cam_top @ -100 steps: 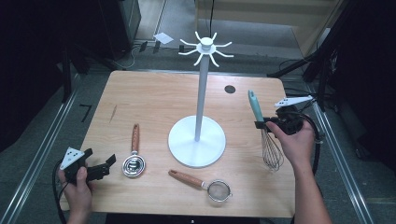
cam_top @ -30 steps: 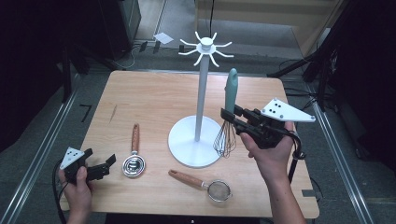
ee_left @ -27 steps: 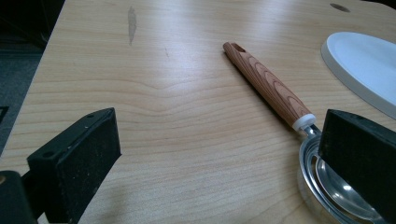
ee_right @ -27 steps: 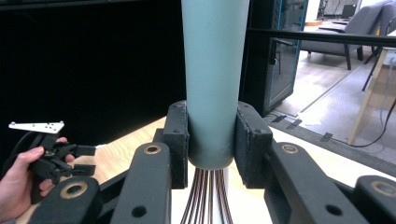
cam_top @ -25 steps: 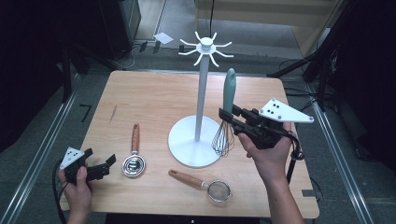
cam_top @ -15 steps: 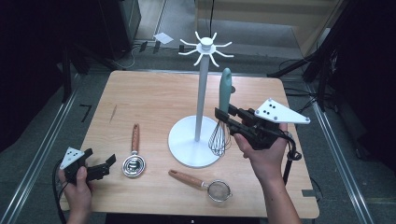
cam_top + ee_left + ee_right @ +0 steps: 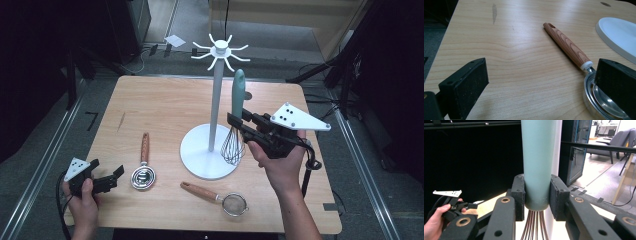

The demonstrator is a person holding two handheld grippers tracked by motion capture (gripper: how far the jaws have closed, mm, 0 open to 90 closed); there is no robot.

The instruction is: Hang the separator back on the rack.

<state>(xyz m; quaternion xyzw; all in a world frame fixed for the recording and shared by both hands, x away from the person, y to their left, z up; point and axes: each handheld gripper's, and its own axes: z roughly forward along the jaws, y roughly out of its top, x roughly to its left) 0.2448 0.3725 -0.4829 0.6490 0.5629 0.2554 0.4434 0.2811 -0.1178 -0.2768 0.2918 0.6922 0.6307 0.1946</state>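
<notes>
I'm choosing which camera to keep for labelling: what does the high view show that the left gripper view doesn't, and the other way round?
High view: the right tool shut on the teal-handled wire whisk, held upright beside the white hook stand's pole, and the wooden-handled mesh strainer near the table's front edge.

Left gripper view: the left tool seen close, jaws open, the right jaw over the bowl of the wooden-handled metal measuring spoon.

Both: that spoon, the stand's round white base, the wooden tabletop.
</notes>
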